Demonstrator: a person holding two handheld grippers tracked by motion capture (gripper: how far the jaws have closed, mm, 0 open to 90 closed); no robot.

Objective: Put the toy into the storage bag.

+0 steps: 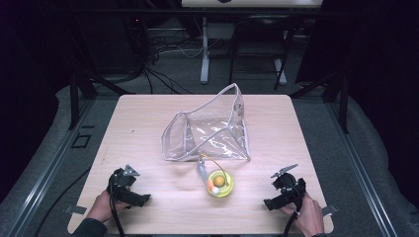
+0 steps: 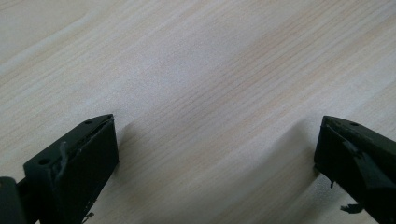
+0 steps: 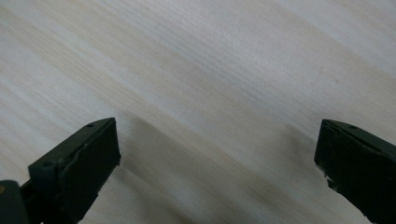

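A clear plastic zip pouch (image 1: 207,131) with a pale edge lies open in the middle of the wooden table (image 1: 138,113). Just in front of it sits a small yellow round thing (image 1: 220,183) with an orange and a white ball and a grey strap. My left gripper (image 1: 132,196) rests low at the front left, held by a hand, its jaws wide apart over bare wood (image 2: 205,93). At the front right my right gripper (image 1: 276,195) is open too, with nothing between its jaws and only wood (image 3: 210,93) under them.
Black frame posts stand at the table's far corners (image 1: 74,98). Cables and a white stand (image 1: 204,54) lie on the floor behind the table. Grey rails run along both sides.
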